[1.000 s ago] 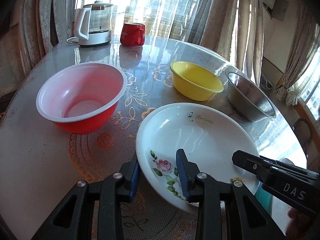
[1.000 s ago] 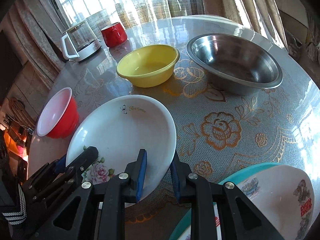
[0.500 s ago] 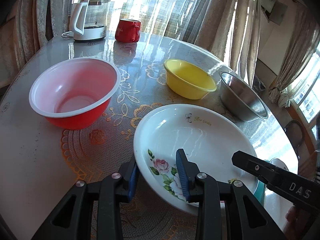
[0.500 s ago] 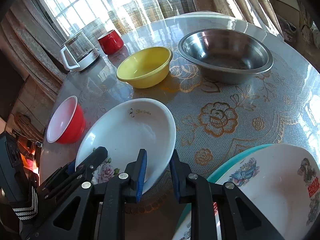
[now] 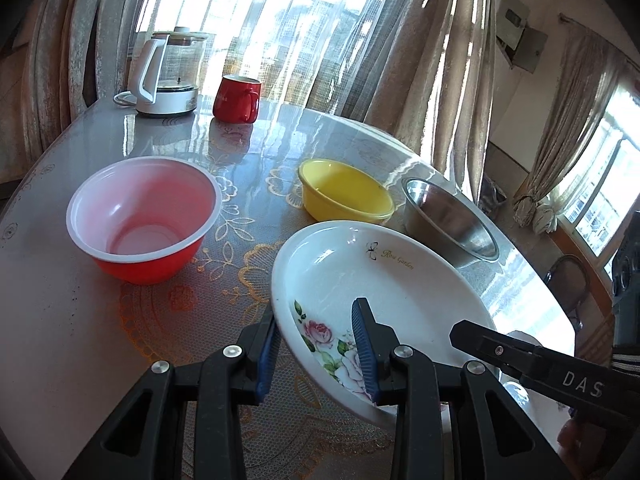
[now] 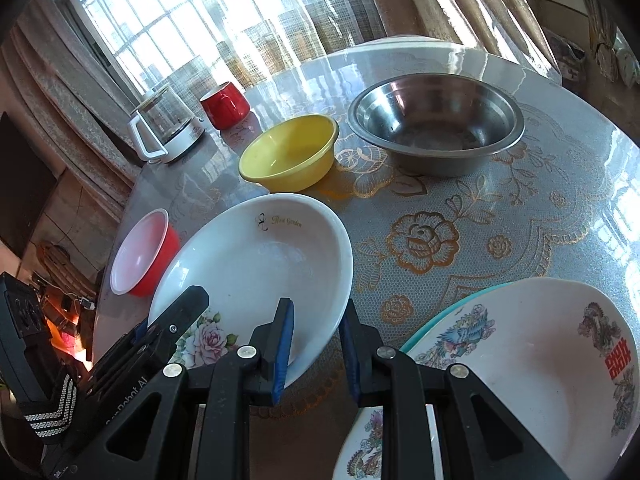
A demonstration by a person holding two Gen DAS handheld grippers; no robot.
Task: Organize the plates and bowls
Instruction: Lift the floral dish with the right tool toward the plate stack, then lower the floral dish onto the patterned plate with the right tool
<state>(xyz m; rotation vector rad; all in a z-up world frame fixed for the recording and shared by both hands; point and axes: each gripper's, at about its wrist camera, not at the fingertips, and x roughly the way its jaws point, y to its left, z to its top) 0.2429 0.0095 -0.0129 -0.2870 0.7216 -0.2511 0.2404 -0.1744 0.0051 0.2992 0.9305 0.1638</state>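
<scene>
Both grippers hold the white rose plate (image 5: 384, 284) by its near rim: the left gripper (image 5: 316, 350) has its blue fingers (image 5: 363, 344) clamped across the rim beside the rose print, and the right gripper (image 6: 316, 350) has its fingers clamped on the rim further right. The plate looks tilted, its near edge raised off the bench (image 6: 500, 208), while its far edge sits close to the yellow bowl (image 5: 346, 190). Right of it on the near side lies a stack of patterned plates (image 6: 532, 344) over a teal rim, probably where this plate is headed. The red bowl (image 5: 142, 216) stands to the left and the steel bowl (image 6: 436, 120) at the far right. The chief risk is the glazed rim sliding out of one pair of fingers if the two hands move unevenly, which would drop the plate on the bench. Swinging it carelessly could also knock the yellow bowl or chip the stack on landing.
</scene>
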